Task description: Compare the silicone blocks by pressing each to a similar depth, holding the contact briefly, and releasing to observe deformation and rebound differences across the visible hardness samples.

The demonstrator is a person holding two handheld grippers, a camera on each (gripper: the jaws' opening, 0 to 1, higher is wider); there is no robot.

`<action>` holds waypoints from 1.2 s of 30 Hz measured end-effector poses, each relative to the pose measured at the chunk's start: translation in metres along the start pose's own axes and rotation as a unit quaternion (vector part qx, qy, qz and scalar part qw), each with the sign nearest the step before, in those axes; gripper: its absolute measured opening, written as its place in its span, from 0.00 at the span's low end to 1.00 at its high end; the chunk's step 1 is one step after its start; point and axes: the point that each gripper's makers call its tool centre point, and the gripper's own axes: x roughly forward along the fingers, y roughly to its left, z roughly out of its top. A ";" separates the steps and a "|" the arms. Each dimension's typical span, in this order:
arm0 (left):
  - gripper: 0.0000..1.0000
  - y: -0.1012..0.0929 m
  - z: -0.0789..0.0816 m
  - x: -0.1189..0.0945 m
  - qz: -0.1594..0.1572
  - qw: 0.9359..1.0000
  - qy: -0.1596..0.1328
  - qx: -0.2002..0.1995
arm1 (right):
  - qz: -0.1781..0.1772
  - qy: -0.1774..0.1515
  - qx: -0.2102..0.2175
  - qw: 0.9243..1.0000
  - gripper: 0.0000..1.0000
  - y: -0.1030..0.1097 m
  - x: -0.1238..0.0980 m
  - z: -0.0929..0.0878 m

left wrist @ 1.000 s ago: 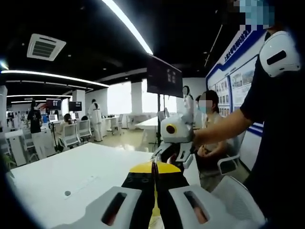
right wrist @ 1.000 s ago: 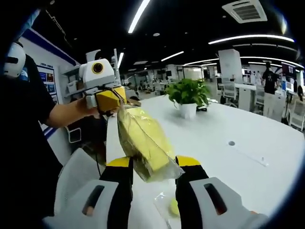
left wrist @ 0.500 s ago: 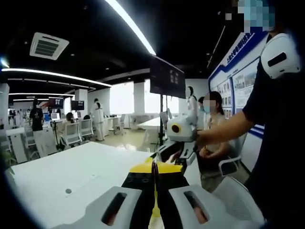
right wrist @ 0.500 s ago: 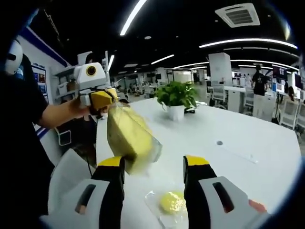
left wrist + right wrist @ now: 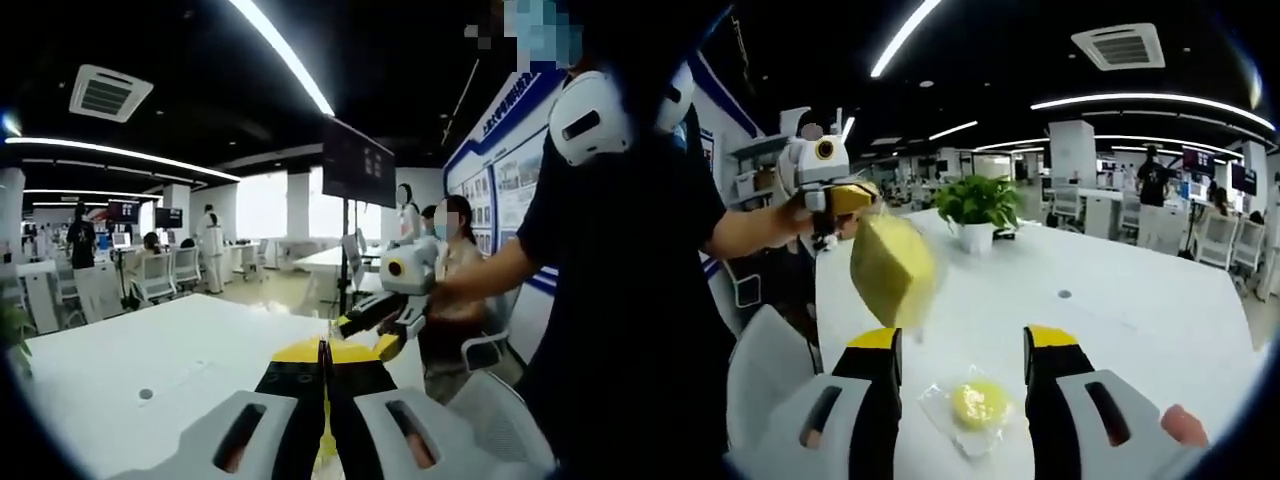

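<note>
The bagged yellow silicone block (image 5: 891, 268) hangs clamped in the left hand-held gripper (image 5: 845, 200) above the white counter (image 5: 1120, 320), up-left of the right hand-held gripper (image 5: 962, 345), whose wide-apart, empty jaws frame a bagged yellow disc (image 5: 978, 405).

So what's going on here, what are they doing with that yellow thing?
A person is working over a white table with a hand-held tool in each hand. The left tool is shut on the clear bag of a yellow block, dangling it above the table. The right tool is open, holding nothing. A second bagged yellow round sample lies on the table between its jaws.
</note>
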 end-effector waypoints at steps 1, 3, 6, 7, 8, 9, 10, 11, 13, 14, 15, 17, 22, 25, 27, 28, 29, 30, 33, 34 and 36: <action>0.00 0.002 -0.002 -0.001 0.006 1.000 0.000 0.001 | -0.011 -0.001 0.007 1.000 0.47 -0.005 -0.006 -0.004; 0.00 0.004 -0.004 -0.002 0.009 1.000 0.002 -0.004 | -0.022 0.003 0.017 1.000 0.48 -0.009 -0.014 -0.010; 0.00 0.008 -0.007 -0.003 0.015 1.000 0.004 -0.006 | -0.030 0.015 0.019 0.999 0.45 -0.010 -0.023 -0.020; 0.00 0.009 -0.008 -0.004 0.020 1.000 0.003 -0.005 | -0.032 0.019 0.019 0.999 0.45 -0.009 -0.025 -0.022; 0.00 0.010 -0.008 -0.004 0.021 1.000 0.003 -0.008 | -0.034 0.020 0.020 0.999 0.45 -0.009 -0.027 -0.025; 0.00 0.012 -0.008 -0.004 0.024 1.000 0.002 -0.009 | -0.036 0.021 0.021 0.999 0.45 -0.009 -0.028 -0.026; 0.00 0.014 -0.008 -0.004 0.031 0.999 0.000 -0.008 | -0.039 0.022 0.023 0.999 0.44 -0.009 -0.030 -0.028; 0.00 0.015 -0.008 -0.004 0.031 0.999 0.001 -0.010 | -0.044 0.024 0.027 0.998 0.44 -0.010 -0.032 -0.032; 0.00 0.019 -0.009 -0.005 0.041 0.999 0.000 -0.014 | -0.051 0.021 0.030 0.998 0.44 -0.010 -0.035 -0.035; 0.00 0.019 -0.010 -0.005 0.038 0.999 0.000 -0.018 | -0.058 0.020 0.033 0.998 0.44 -0.011 -0.037 -0.037; 0.00 0.019 -0.011 -0.005 0.040 0.999 0.000 -0.018 | -0.063 0.020 0.034 0.997 0.44 -0.011 -0.038 -0.039; 0.00 0.020 -0.013 -0.006 0.042 0.999 -0.001 -0.023 | -0.075 0.019 0.037 0.996 0.44 -0.014 -0.043 -0.044; 0.00 0.025 -0.019 -0.010 0.051 0.998 0.004 -0.034 | -0.086 0.017 0.054 0.995 0.45 -0.015 -0.054 -0.051; 0.00 0.025 -0.020 -0.011 0.051 0.998 0.003 -0.037 | -0.092 0.015 0.061 0.994 0.46 -0.018 -0.058 -0.053; 0.00 0.026 -0.020 -0.012 0.054 0.998 0.001 -0.036 | -0.096 0.014 0.062 0.993 0.46 -0.018 -0.060 -0.054; 0.00 0.026 -0.021 -0.012 0.054 0.998 0.001 -0.039 | -0.099 0.013 0.062 0.993 0.47 -0.019 -0.062 -0.055; 0.00 0.026 -0.021 -0.013 0.057 0.998 0.000 -0.038 | -0.100 0.012 0.064 0.993 0.47 -0.019 -0.062 -0.056; 0.00 0.028 -0.022 -0.013 0.059 0.998 0.000 -0.038 | -0.102 0.012 0.068 0.992 0.48 -0.019 -0.064 -0.057; 0.00 0.031 -0.027 -0.018 0.065 0.997 0.002 -0.045 | -0.110 0.014 0.068 0.991 0.48 -0.020 -0.069 -0.063; 0.00 0.032 -0.030 -0.019 0.066 0.997 0.003 -0.047 | -0.116 0.020 0.072 0.990 0.48 -0.020 -0.072 -0.068; 0.00 0.035 -0.035 -0.023 0.073 0.996 0.006 -0.052 | -0.122 0.026 0.072 0.990 0.48 -0.021 -0.077 -0.074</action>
